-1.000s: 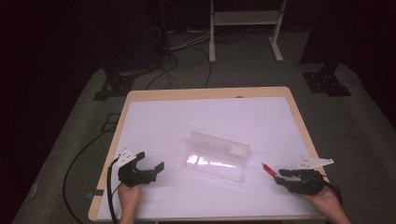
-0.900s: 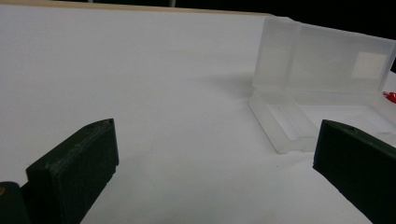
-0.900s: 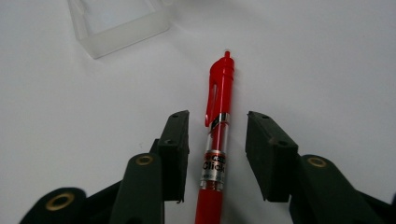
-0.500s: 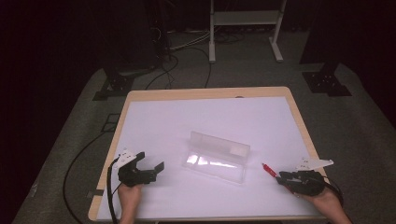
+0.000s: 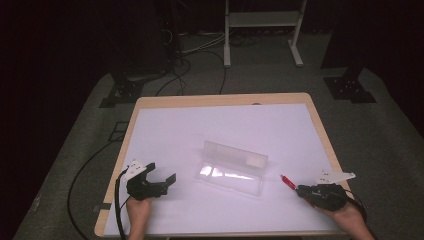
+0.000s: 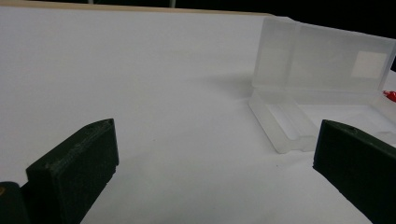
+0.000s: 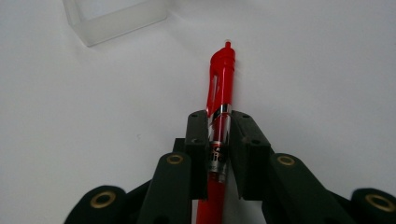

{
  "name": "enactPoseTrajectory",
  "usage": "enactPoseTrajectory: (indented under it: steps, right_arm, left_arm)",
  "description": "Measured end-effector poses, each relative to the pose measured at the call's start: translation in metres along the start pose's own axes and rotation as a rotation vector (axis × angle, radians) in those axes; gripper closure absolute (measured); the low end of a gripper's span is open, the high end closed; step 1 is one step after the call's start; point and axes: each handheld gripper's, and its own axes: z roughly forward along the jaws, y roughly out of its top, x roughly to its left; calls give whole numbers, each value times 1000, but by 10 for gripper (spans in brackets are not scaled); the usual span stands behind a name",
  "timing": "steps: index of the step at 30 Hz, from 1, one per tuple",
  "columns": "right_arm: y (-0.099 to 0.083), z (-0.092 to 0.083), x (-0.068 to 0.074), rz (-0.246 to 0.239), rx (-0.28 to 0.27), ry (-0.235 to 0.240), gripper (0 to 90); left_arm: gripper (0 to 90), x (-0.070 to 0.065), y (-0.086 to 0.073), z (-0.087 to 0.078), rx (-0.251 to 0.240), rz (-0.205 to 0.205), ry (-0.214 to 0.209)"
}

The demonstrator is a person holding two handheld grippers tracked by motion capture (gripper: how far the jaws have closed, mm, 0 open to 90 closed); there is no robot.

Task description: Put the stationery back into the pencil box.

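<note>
A red pen [image 7: 221, 79] lies on the white table top [image 5: 200, 125], its clicker end pointing away from my right gripper [image 7: 219, 116]. That gripper's jaws have just been closing and now press the pen's barrel from both sides. In the high view the pen [image 5: 287, 181] sticks out to the left of the right gripper [image 5: 302, 190], near the front right edge. A clear plastic case [image 5: 232, 167] lies open in the middle, lid raised. My left gripper [image 5: 162, 173] rests at the front left, open and holding nothing; the case [image 6: 322, 65] lies ahead to its right.
The table's wooden rim [image 5: 220, 100] borders the white surface. Beyond it are a dark floor with cables [image 5: 200, 45], black stand feet [image 5: 122, 92] and a white rack's legs [image 5: 227, 50]. The person's hands come in at the front edge.
The right gripper's jaws have narrowed around the red pen. Neither hand has shifted, and the case and the left gripper stand as before.
</note>
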Motion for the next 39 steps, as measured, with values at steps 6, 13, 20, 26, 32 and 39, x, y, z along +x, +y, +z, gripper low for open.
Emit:
enactPoseTrajectory:
  steps: [6, 13, 20, 26, 32, 39]
  right_arm:
    - [1, -2, 0, 3, -7, 9, 790]
    - [4, -6, 2, 10, -25, 28, 790]
    - [9, -15, 8, 4, -60, 54, 790]
    - [17, -22, 16, -17, -82, 74, 790]
    - [23, -26, 20, -27, -97, 102, 790]
    - [31, -26, 26, -41, -101, 137, 790]
  left_arm:
    - [0, 0, 0, 0, 0, 1, 0]
    - [0, 0, 0, 0, 1, 1, 0]
    - [0, 0, 0, 0, 0, 0, 0]
    - [0, 0, 0, 0, 0, 0, 0]
    - [0, 0, 0, 0, 1, 0, 0]
    - [0, 0, 0, 0, 1, 0, 0]
